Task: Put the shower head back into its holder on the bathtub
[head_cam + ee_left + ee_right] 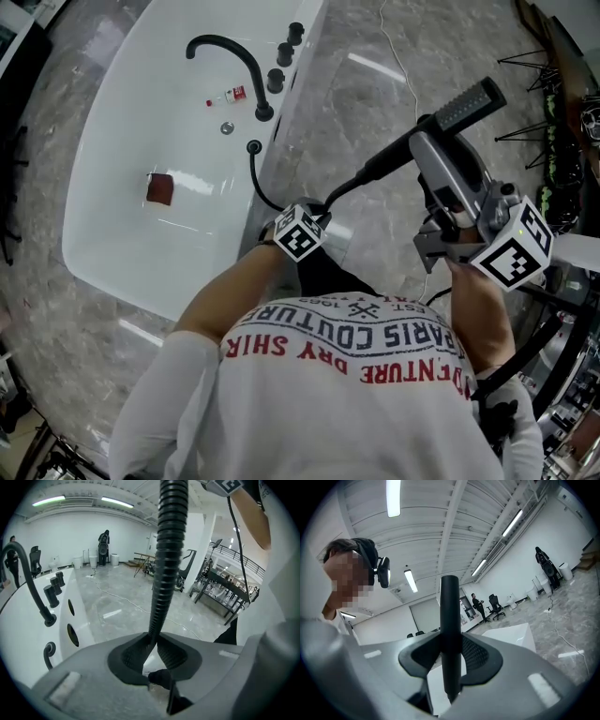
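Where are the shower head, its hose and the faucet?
shower head (469, 105), head view, textured spray end.
hose (164, 559), left gripper view, ribbed middle stretch.
faucet (264, 112), head view, base of the spout.

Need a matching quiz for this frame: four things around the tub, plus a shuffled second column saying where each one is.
Things:
1. ribbed shower hose
2. shower head
3. red-brown square block
4. curved black spout

Places:
A. lying on the floor of the bathtub
B. clamped in the right gripper
C. standing on the bathtub rim
D. clamped in the left gripper

Pairs: 1-D, 2-B, 3-A, 4-C
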Tool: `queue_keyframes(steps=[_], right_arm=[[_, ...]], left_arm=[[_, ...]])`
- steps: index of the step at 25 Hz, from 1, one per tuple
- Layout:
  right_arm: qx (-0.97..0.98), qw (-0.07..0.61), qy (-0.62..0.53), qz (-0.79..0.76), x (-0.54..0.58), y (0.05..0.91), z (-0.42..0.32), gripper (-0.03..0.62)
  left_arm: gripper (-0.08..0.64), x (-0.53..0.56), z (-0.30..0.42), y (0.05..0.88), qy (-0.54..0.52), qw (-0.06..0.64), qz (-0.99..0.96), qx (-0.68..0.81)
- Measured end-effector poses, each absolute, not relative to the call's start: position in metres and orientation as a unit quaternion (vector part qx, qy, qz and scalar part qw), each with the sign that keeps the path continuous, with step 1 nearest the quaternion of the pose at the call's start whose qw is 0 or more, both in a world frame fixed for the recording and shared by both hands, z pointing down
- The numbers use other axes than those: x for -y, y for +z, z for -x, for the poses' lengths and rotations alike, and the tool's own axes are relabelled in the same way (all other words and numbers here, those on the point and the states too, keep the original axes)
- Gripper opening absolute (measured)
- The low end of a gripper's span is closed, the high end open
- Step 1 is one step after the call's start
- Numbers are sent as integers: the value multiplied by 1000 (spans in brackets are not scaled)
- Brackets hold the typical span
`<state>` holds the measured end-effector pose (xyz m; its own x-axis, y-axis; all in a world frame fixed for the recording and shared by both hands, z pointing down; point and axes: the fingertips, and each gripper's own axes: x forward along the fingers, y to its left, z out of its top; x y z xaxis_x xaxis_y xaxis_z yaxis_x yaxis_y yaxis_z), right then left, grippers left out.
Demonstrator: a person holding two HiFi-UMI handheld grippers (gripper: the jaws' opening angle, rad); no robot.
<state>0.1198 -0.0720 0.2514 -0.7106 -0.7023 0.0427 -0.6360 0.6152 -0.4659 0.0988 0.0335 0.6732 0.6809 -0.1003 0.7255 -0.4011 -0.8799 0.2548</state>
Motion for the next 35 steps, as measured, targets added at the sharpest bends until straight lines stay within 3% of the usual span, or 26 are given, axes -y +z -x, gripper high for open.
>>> queue_keyframes(steps=[14, 25, 35], right_arm=[[-885, 48, -199, 417, 78, 264, -128, 135], [-879, -51, -183, 437, 75, 332, -113, 132], [-874, -39, -210, 436, 74, 350, -112, 132]], left_arm=[[66, -41, -13, 642, 360, 229, -882, 202], [67, -23, 69, 590, 297, 278, -864, 296], [67, 13, 92, 526, 231, 274, -869, 340]])
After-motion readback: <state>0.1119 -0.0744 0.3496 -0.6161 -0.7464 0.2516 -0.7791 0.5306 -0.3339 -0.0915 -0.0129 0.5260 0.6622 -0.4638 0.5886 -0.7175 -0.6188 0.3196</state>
